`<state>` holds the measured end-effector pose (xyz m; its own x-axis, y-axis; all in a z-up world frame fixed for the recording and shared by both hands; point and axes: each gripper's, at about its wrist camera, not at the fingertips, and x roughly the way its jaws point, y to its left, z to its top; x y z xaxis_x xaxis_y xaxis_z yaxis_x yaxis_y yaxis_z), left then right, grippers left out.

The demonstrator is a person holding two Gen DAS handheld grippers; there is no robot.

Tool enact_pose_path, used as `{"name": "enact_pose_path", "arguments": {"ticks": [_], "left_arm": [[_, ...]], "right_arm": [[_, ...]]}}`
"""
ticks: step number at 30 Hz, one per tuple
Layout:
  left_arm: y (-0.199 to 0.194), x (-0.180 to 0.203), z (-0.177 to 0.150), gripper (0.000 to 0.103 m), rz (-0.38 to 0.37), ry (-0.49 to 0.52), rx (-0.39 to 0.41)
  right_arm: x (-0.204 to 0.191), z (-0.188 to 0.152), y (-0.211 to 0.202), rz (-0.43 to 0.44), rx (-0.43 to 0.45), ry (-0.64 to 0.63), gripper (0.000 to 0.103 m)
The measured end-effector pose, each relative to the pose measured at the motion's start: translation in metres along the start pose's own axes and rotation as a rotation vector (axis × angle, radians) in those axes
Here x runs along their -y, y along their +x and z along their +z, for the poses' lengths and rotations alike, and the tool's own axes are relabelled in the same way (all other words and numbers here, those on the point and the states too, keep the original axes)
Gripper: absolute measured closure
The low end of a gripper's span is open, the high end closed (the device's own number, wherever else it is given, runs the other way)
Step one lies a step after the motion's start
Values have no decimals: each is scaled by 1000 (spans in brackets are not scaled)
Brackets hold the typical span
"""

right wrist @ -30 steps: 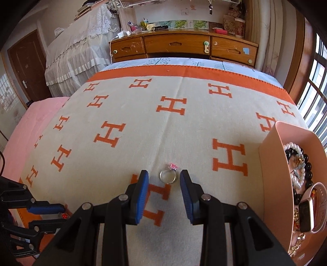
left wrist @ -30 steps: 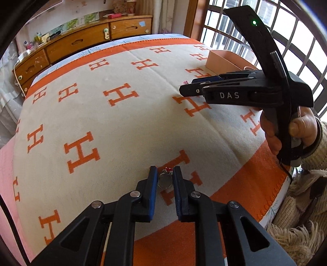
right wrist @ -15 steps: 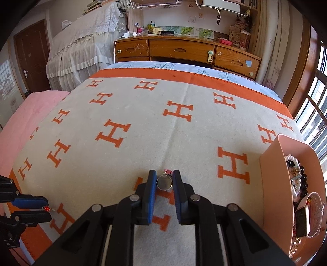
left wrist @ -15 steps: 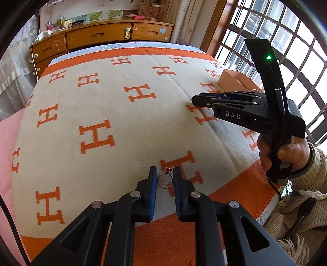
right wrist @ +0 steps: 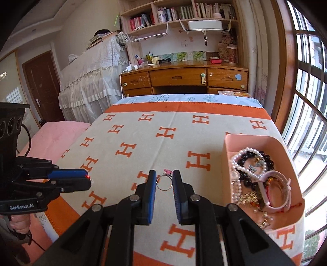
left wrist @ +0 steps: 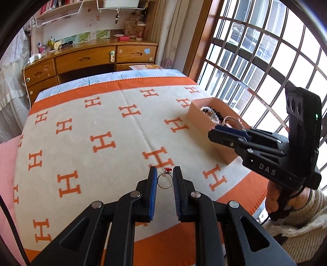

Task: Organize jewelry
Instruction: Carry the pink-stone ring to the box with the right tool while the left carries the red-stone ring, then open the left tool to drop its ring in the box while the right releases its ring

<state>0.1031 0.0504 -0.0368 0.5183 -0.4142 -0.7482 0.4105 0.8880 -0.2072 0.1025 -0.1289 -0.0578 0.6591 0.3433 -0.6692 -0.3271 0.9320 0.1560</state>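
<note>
Both grippers now lifted off the blanket (left wrist: 85,126), left gripper (left wrist: 165,181) pinching a red-stone ring (left wrist: 164,180), right gripper (right wrist: 164,182) a pink-stone ring (right wrist: 164,181), ready for the pink box (right wrist: 227,163)

My view takes in bed under cream blanket (right wrist: 163,147) with orange H pattern and orange border; pink cover (right wrist: 59,133) beside it on left; wooden desk (right wrist: 184,79) with drawers past bed's far end, small clutter on its top; bookshelf (right wrist: 179,12) above desk, books in row; white wire basket (right wrist: 204,25) hung under shelf; lace-draped furniture (right wrist: 90,81) left of desk; brown door (right wrist: 43,86) further left; gridded window (left wrist: 255,57) on right.
</note>
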Motion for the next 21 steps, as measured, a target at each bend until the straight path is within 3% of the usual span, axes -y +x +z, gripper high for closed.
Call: {"name": "enact_pose_path", "arguments": {"ticks": [10,16,21], "left_arm": [[53,96,70,90,-77,47,21],[91,122,109,90,-66,38,-8],[127,125,132,90,-44,12,-50]], "right_arm": [[103,-5,-70,-84,123,192,87],[141,9,-57,-37,114,240,87],[167,26,-22,16,71,295,87]]}}
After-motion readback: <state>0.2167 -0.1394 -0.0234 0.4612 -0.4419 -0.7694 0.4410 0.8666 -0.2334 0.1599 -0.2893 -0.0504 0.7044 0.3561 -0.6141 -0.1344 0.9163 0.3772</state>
